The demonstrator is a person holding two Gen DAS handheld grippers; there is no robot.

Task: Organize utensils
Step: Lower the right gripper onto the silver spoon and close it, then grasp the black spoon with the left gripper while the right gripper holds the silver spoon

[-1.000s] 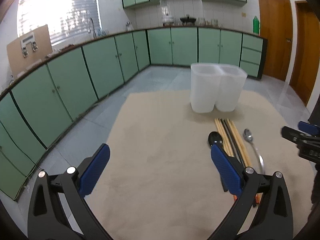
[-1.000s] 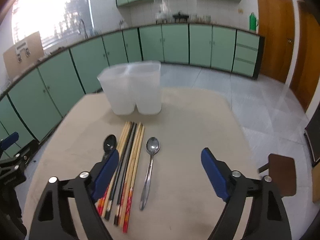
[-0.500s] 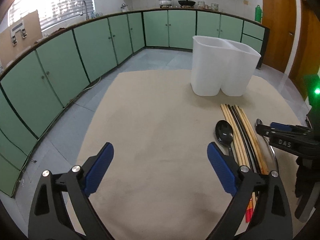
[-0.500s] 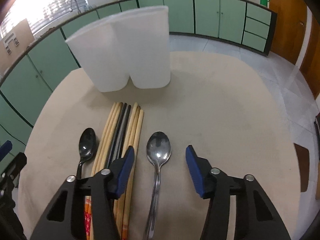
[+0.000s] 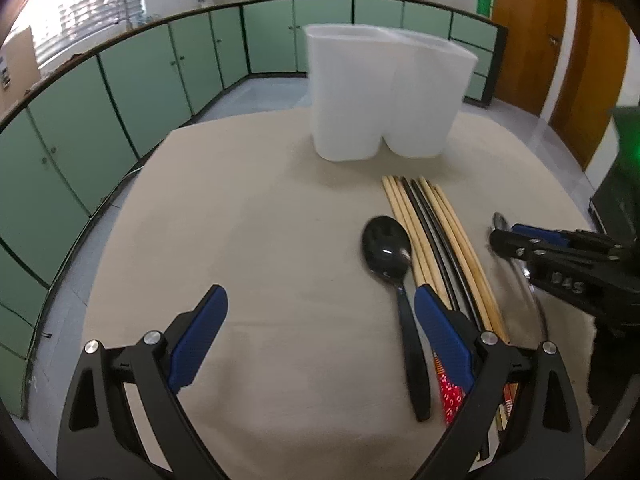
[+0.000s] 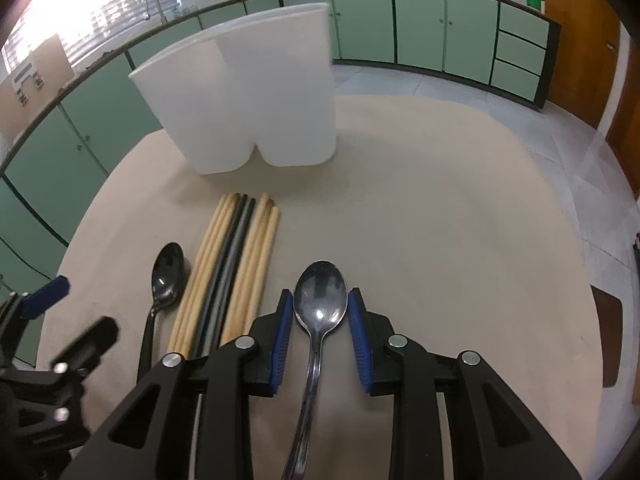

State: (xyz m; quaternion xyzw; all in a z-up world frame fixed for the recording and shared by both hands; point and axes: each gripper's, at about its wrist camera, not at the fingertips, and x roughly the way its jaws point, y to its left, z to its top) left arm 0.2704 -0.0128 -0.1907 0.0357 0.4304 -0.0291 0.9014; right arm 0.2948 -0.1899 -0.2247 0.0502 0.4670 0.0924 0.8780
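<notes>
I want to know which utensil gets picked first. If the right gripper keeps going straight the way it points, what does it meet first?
Probably the silver spoon: its bowl lies between the right gripper pads, which have just been closing around it.

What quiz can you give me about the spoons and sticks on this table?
1. True or false: the left gripper is open.
2. What lies between the black spoon and the silver spoon?
3. The right gripper has its fingers on either side of: A the silver spoon, B a fork, C a cup.

Key: 1 true. 2 the chopsticks. 3 A; its jaws have just been closing around the spoon's bowl.
</notes>
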